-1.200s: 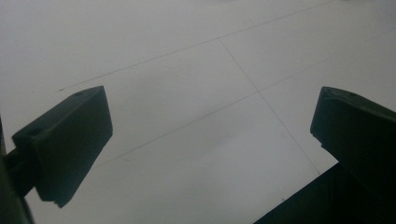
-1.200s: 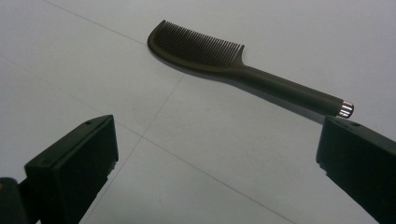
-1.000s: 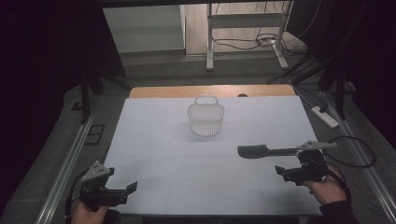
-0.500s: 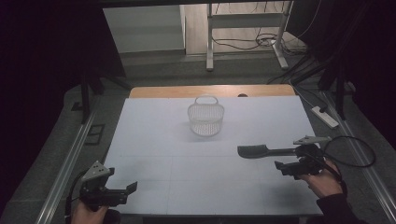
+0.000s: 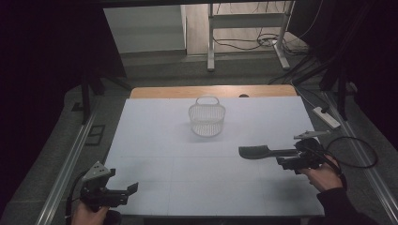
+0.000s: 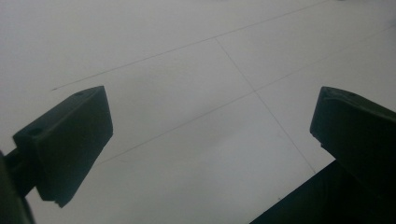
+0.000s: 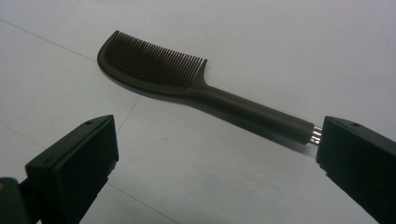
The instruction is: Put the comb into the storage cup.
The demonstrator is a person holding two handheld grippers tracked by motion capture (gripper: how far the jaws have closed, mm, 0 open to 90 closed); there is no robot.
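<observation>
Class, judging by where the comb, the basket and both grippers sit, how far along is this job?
Barely begun. The comb lies flat on the table, ungripped. In hand: the right gripper, jaws open, lines up on the comb's handle. The left gripper waits open near the table's front edge. Left: grasp and lift the comb; perhaps carry it to the basket.

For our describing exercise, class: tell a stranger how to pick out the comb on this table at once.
Start at the white table and find the white mesh basket near its far middle. Move toward the near right side, just ahead of the right hand-held gripper, whose jaws stand open. There lies the comb: flat, dark, long-handled with fine teeth, unlike the pale upright basket.
</observation>
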